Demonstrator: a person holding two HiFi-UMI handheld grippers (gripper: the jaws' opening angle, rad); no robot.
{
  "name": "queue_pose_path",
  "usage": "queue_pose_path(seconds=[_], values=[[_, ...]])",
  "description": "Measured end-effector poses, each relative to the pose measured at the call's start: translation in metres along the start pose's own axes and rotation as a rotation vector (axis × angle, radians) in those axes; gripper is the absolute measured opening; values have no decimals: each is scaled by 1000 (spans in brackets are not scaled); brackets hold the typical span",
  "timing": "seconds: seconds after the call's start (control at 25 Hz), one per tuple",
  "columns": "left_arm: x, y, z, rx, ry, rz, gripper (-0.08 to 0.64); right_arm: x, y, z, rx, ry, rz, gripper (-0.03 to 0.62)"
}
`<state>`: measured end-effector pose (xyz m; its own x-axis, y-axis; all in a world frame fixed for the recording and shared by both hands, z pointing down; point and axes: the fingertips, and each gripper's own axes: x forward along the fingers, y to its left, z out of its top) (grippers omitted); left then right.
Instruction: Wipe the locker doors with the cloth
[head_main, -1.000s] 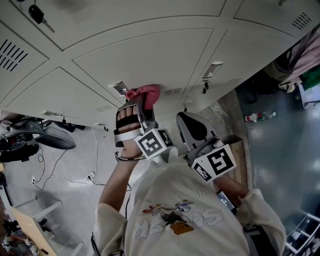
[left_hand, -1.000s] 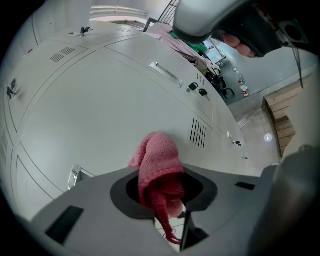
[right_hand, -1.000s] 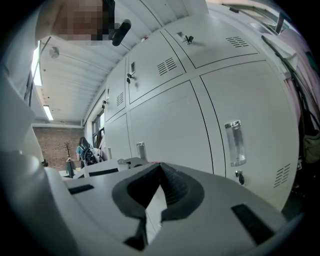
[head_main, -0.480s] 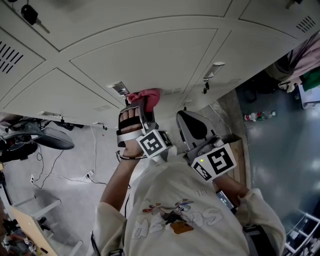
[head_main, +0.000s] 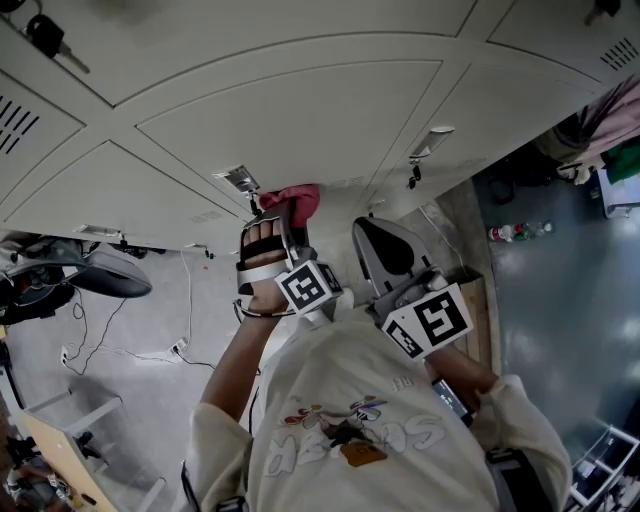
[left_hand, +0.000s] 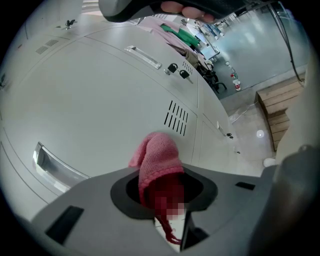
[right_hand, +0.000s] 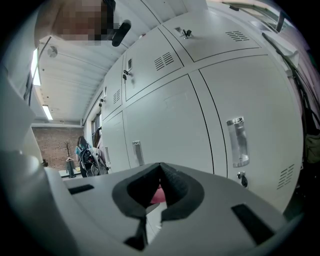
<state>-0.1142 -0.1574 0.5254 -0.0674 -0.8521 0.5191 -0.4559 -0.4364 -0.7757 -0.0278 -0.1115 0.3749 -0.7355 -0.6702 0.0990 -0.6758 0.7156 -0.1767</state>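
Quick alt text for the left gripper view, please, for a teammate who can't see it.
The left gripper has its jaws shut on a pink knitted cloth, its bunched end pointing at a pale grey locker door. Black vent slots lie just above the cloth, and a metal handle sits at lower left.

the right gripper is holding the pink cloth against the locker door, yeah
No, it is the left gripper that holds the pink cloth against the locker door. The left gripper view shows the cloth clamped between its fingers. The right gripper is shut on nothing.
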Motion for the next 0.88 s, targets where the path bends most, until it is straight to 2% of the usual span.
queue_pose_path(seconds=[0.68, 0.88], values=[[25, -29, -17, 39, 39, -61, 109, 4, -4, 0, 7, 3, -2, 2], [29, -38, -19, 20, 38, -77, 109, 5, 1, -4, 11, 5, 11, 2]])
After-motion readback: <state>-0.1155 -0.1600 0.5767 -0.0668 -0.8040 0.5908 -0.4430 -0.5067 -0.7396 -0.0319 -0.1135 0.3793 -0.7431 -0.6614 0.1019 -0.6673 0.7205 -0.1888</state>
